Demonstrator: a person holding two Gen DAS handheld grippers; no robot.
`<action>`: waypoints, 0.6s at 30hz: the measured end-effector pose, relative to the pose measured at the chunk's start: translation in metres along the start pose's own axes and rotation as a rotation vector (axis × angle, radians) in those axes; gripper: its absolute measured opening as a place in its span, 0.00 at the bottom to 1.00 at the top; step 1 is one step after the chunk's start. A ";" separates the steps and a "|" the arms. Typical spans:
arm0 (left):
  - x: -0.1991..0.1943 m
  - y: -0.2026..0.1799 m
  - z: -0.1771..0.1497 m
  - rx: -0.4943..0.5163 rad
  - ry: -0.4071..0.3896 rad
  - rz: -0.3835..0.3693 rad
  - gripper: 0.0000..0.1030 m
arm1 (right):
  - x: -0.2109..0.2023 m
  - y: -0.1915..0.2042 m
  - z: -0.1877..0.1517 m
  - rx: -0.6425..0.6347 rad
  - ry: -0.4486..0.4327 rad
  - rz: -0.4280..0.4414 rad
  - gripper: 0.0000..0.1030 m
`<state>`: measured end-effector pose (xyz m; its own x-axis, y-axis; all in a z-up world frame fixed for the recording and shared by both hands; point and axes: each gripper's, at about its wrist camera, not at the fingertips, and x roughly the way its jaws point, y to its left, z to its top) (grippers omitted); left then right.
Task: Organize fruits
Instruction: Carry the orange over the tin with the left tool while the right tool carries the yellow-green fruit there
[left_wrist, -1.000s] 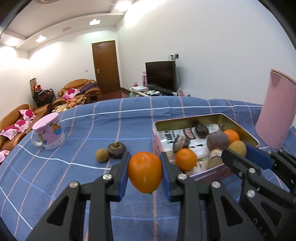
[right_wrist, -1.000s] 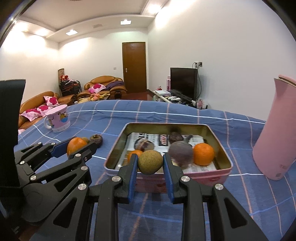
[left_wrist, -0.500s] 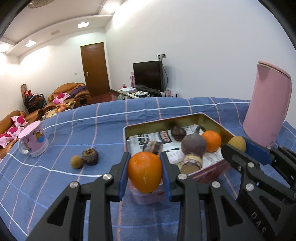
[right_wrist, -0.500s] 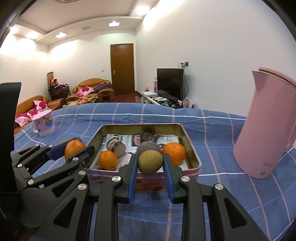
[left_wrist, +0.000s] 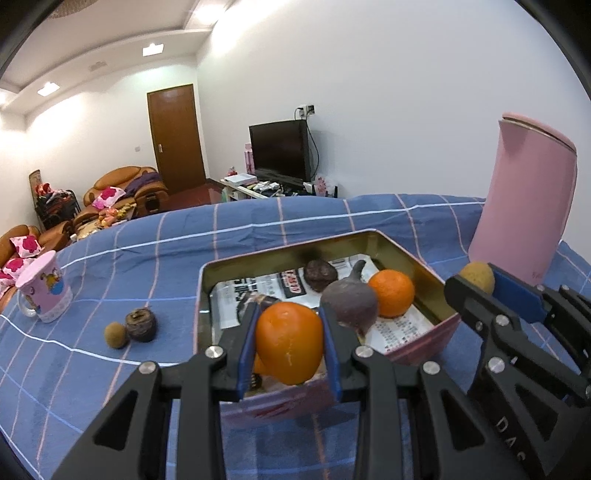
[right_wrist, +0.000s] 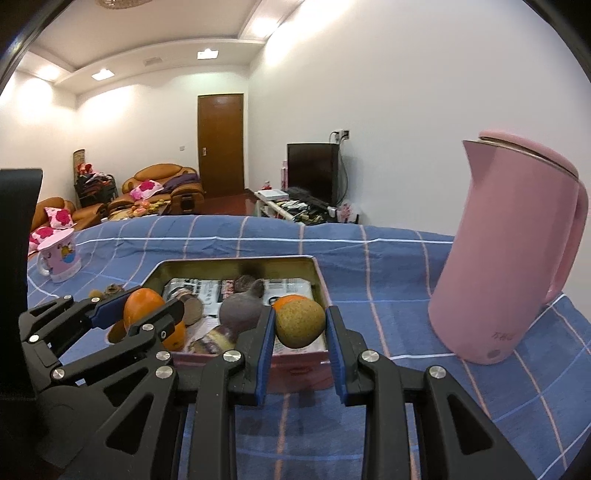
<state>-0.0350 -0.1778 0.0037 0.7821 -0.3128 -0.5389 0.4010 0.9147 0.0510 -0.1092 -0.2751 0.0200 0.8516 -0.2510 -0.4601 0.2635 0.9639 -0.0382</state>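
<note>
My left gripper (left_wrist: 288, 347) is shut on an orange fruit (left_wrist: 289, 341) and holds it over the near edge of the pink metal tin (left_wrist: 424, 266). My right gripper (right_wrist: 300, 328) is shut on a tan-green round fruit (right_wrist: 300, 322) at the tin's (right_wrist: 317, 269) near right corner. The tin, lined with newspaper, holds an orange (left_wrist: 391, 292), a purple fruit (left_wrist: 351, 304) and dark fruits. A small tan fruit (left_wrist: 116, 335) and a dark brown fruit (left_wrist: 140, 326) lie on the cloth to the left of the tin.
A tall pink kettle (right_wrist: 506, 251) stands to the right of the tin. A pink mug (left_wrist: 42, 291) stands at the far left. The table has a blue checked cloth (left_wrist: 155, 251). A living room with sofas and a TV lies behind.
Both grippers have moved forward and to the right with their fruits. The left one now hangs over the tin's near edge; the right one is at its near right corner.
</note>
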 end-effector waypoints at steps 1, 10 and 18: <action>0.002 -0.001 0.001 -0.002 0.003 -0.003 0.33 | 0.000 -0.002 0.000 0.004 -0.001 -0.006 0.29; 0.012 -0.002 0.010 -0.039 0.000 -0.017 0.33 | 0.011 -0.008 0.008 0.018 -0.023 -0.062 0.29; 0.026 0.006 0.021 -0.068 -0.027 0.032 0.33 | 0.028 -0.002 0.019 -0.001 -0.044 -0.081 0.29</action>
<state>-0.0019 -0.1856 0.0080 0.8072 -0.2891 -0.5146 0.3427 0.9394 0.0099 -0.0768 -0.2854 0.0240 0.8468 -0.3317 -0.4158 0.3317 0.9404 -0.0748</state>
